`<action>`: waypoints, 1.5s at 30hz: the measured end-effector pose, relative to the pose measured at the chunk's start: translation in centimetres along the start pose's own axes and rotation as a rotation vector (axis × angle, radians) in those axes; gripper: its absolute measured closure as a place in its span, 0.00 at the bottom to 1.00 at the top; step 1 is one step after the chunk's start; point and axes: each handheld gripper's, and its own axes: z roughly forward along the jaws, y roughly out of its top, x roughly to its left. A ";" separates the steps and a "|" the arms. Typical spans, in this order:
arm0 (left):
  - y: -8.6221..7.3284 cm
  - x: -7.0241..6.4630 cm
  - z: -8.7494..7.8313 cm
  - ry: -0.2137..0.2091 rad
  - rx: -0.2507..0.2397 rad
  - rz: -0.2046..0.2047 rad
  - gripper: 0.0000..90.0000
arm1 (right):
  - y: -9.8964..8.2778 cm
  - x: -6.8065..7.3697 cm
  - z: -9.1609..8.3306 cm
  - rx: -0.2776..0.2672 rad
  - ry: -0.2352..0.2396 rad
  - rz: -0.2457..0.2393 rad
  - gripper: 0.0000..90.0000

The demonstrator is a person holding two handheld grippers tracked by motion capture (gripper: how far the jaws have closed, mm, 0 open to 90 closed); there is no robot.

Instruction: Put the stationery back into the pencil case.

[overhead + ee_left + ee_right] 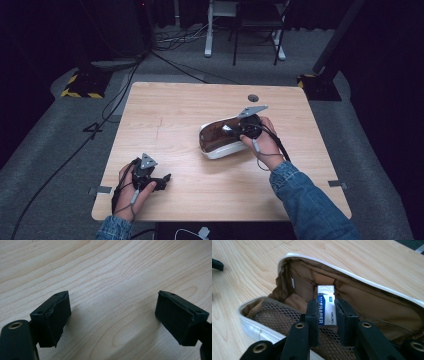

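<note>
Nearest the bottom edge of the high view: left gripper point(161, 181) parked on bare table point(165, 107), jaws spread wide with nothing between them, just wood grain past the pads point(58, 317) in the left gripper view. Well apart from the action, so not the hand to count on here.

Further in, right gripper point(325, 320) clamped on a white eraser point(326, 306) with a blue label, pinched across its narrow sides. Long axis running straight out along the jaws, far end poking ahead of the fingertips. Looks square in the grip, not skewed.

Beyond that, the open mouth of a white pencil case point(220, 151) with brown lining, lying on its side mid-table. Eraser already past the rim and inside the opening, above the mesh pocket point(279, 315), nose aimed at the back wall just below a little brown loop point(325, 278).

So probably a drop-off: straight ahead along that same axis, pretty much lined up. Main worry maybe the far end snagging that mesh edge or the loop. Hard to tell whether the tip touches the lining yet.
</note>
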 end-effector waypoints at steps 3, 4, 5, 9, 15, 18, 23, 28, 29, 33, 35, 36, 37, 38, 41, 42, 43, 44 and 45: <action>0.0 0.0 0.0 0.000 0.000 0.000 0.15 | 0.0 -0.1 0.7 0.024 -0.007 -0.002 0.82; 0.0 0.0 0.0 0.000 0.001 0.000 0.15 | -0.1 -0.2 1.0 0.031 -0.008 -0.003 0.82; 0.0 0.0 0.0 0.000 0.000 0.000 0.15 | -0.1 -0.2 1.1 0.037 -0.011 -0.001 0.82; 0.0 0.0 0.0 -0.006 0.003 0.002 0.15 | -0.2 -0.3 1.6 0.057 -0.015 -0.003 0.82; 0.1 0.0 0.0 -0.006 0.005 0.002 0.15 | -0.4 -0.4 2.2 0.084 -0.027 -0.009 0.82; 0.1 0.0 0.0 -0.006 0.005 0.003 0.15 | -0.4 -0.4 2.6 0.092 -0.033 -0.014 0.82; 0.1 0.0 0.0 -0.007 0.005 0.002 0.15 | -0.4 -0.5 2.9 0.094 -0.040 -0.015 0.82; 0.1 0.0 0.0 -0.006 0.005 0.002 0.15 | -0.5 -0.5 2.9 0.060 -0.065 -0.004 0.64; 0.1 0.0 0.0 -0.007 0.005 0.002 0.15 | -0.5 -0.6 2.7 0.053 -0.066 -0.002 0.62; 0.0 0.0 0.0 -0.008 0.002 0.001 0.15 | -0.5 -0.6 2.1 0.032 -0.074 0.002 0.60; 0.0 -0.1 0.0 -0.007 -0.001 0.000 0.15 | -0.6 -0.6 1.7 0.017 -0.076 0.005 0.59; 0.0 -0.1 0.0 -0.007 -0.001 -0.001 0.15 | -0.6 -0.6 1.4 0.011 -0.077 0.007 0.59; 0.0 -0.1 0.0 -0.007 -0.001 0.001 0.15 | -0.6 -0.6 1.2 0.004 -0.077 0.005 0.59; 0.0 -0.1 0.0 -0.007 -0.001 0.001 0.15 | -0.7 -0.5 0.9 -0.004 -0.078 0.006 0.59; 0.0 -0.1 0.0 -0.007 0.001 0.005 0.15 | -0.7 -0.3 0.1 -0.023 -0.075 0.010 0.57; -0.1 -0.1 0.0 -0.007 0.001 0.005 0.15 | -0.7 -0.2 -0.2 -0.029 -0.075 0.011 0.56; 0.0 -0.1 0.0 -0.007 0.001 0.005 0.15 | -0.7 -0.1 -0.6 -0.037 -0.072 0.007 0.55; -0.1 -0.1 0.0 -0.007 0.001 0.005 0.15 | -0.8 0.0 -1.0 -0.044 -0.074 0.008 0.53; -0.1 -0.1 0.0 -0.007 0.001 0.005 0.15 | -0.8 0.0 -1.3 -0.048 -0.075 0.007 0.52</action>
